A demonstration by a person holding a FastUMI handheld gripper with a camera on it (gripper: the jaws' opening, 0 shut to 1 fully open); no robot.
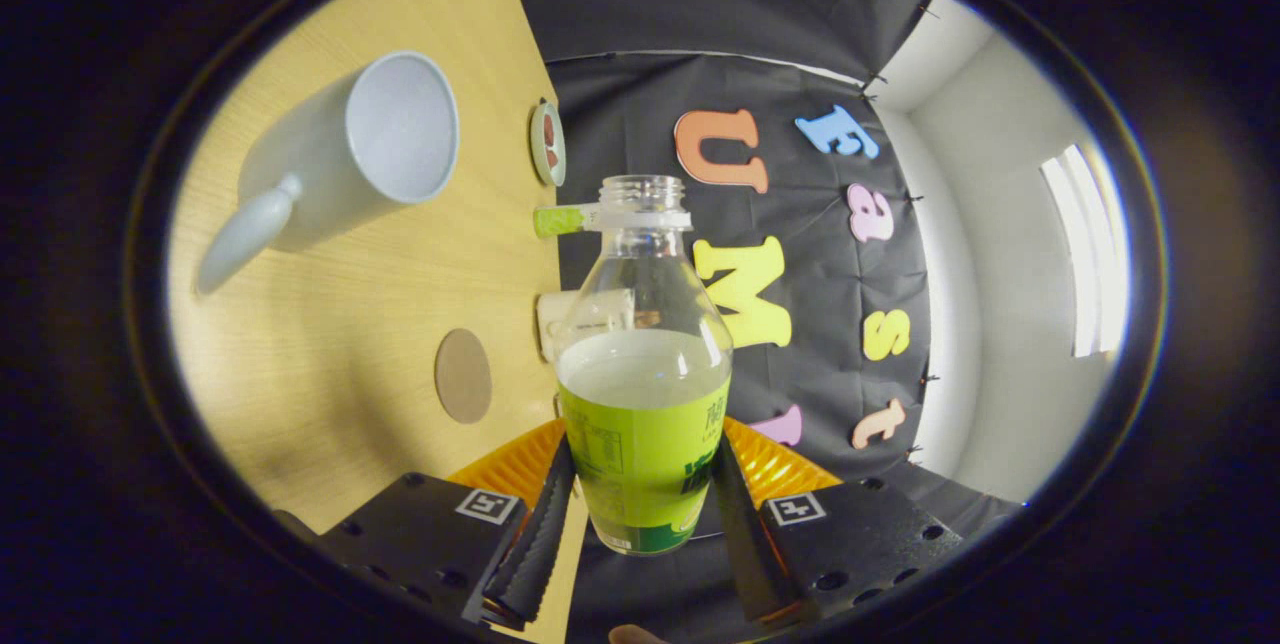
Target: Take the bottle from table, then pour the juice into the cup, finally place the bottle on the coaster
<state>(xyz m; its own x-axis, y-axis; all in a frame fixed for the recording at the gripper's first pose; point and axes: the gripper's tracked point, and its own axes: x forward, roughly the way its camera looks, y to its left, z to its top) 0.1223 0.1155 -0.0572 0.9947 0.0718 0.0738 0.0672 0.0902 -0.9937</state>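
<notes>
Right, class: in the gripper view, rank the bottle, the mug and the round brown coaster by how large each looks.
1. Bottle, held between the gripper fingers; nearness inflates it, so its lead over the mug is unsure.
2. Mug.
3. Coaster, clearly smallest.

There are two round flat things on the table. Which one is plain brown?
The coaster, nearer the fingers that grip the bottle. The other round disc, past the cup, is pale-rimmed with reddish marks.

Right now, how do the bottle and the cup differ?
The bottle is clear with a green label and holds juice; the cup is opaque white and looks empty. The bottle is clamped between the gripper jaws; the cup rests on the table. Both are open-topped.
</notes>
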